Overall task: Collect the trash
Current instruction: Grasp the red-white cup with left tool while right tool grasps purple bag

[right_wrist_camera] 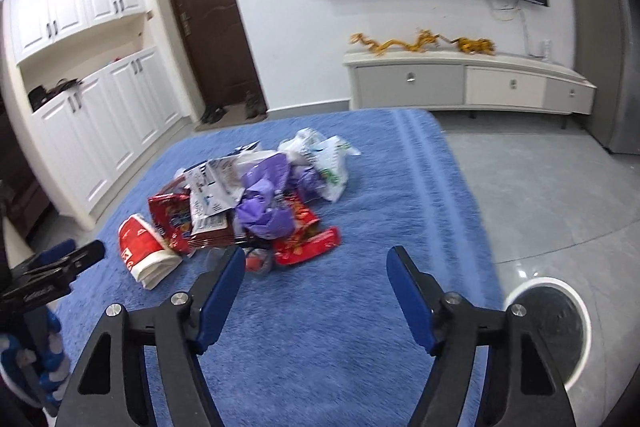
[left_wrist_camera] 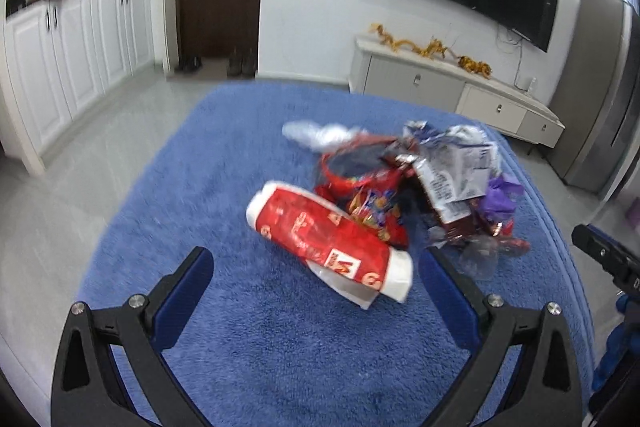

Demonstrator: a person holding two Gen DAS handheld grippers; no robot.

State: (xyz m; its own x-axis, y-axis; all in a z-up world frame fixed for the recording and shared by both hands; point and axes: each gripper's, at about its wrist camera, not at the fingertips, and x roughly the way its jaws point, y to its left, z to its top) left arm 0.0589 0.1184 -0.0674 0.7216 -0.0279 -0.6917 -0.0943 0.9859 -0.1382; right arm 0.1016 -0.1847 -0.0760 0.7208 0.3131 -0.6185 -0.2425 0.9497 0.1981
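On blue fuzzy rug [right_wrist_camera: 320,347]: heap of crumpled wrappers [right_wrist_camera: 256,203]. Left gripper [left_wrist_camera: 316,263] spread, empty, lined up on red-white paper bag [left_wrist_camera: 328,247]; right gripper [right_wrist_camera: 316,263] spread, empty, near heap.

A blue rug [right_wrist_camera: 340,327] on the grey floor [right_wrist_camera: 540,187] carries a heap of wrappers [right_wrist_camera: 248,203].

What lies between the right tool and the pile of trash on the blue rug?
Only bare blue rug lies between the open right tool and the pile of trash, as the right wrist view shows.
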